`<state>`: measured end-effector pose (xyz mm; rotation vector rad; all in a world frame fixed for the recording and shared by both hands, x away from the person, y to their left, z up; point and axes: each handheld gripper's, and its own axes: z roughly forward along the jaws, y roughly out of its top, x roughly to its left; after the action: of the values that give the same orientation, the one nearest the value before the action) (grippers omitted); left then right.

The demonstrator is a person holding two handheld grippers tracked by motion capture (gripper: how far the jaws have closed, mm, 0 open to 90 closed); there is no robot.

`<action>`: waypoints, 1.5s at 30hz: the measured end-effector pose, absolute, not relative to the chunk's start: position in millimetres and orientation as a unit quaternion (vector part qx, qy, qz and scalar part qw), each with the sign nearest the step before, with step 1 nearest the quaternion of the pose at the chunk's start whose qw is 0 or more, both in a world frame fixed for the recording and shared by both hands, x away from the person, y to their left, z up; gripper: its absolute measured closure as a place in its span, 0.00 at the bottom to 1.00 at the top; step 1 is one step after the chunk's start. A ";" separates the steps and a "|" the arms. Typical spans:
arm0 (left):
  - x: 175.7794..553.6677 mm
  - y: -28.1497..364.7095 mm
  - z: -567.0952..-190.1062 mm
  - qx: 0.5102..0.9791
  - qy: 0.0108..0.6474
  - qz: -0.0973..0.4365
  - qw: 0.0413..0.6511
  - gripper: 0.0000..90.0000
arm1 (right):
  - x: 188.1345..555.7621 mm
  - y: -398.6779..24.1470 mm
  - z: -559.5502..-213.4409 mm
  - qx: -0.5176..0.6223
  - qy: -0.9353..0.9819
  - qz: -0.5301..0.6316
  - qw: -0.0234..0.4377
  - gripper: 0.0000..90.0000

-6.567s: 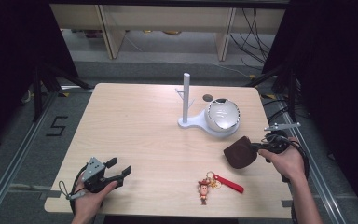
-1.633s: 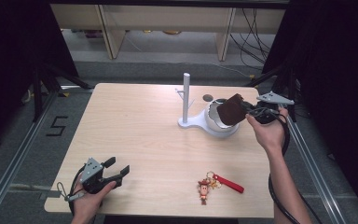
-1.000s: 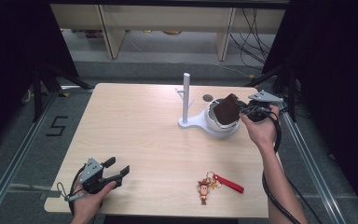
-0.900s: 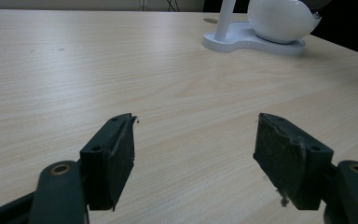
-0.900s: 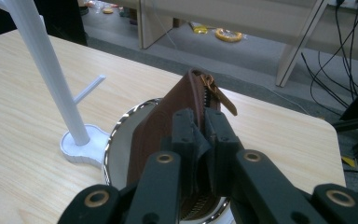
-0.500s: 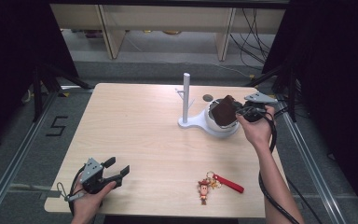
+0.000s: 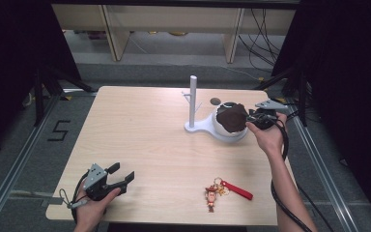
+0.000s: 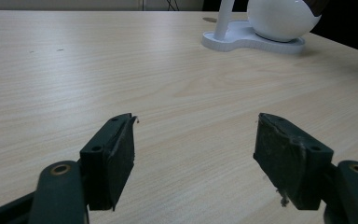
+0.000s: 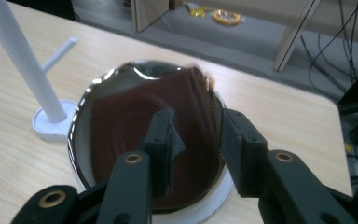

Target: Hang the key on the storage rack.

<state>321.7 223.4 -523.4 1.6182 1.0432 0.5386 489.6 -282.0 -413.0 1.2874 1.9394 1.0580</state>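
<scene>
High view: right gripper [image 7: 249, 119] at 3 o'clock of bowl [image 7: 223, 129], brown pouch [image 7: 232, 118] lying in it, jaws just opened | left gripper [image 7: 124, 178] open, idle at 7 o'clock | Right gripper view: pouch [image 9: 135, 135] between parted jaws, released | no readable writing

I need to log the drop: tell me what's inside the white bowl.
A brown leather pouch lies in the white bowl, covering most of its shiny inside. The right gripper, jaws just opening, stands over it. Anything beneath the pouch is hidden.
</scene>
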 end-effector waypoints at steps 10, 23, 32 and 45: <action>321.6 223.1 -523.4 0.680 0.438 0.226 0.542 0.31 | 487.1 -286.1 -414.9 0.475 0.730 0.402 0.282 0.64; 322.9 222.0 -523.1 0.684 0.436 0.227 0.538 0.31 | 467.5 -292.4 -420.2 0.506 0.747 0.377 0.210 0.60; 323.4 216.8 -517.7 0.691 0.425 0.224 0.540 0.29 | 447.2 -285.6 -425.2 0.512 0.762 0.359 0.169 0.58; 320.9 209.1 -513.1 0.699 0.410 0.212 0.546 0.30 | 431.5 -275.6 -426.7 0.529 0.761 0.345 0.149 0.58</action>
<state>320.9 209.1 -513.1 1.6584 0.9731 0.5036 431.5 -275.6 -426.7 1.5215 2.1867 0.9905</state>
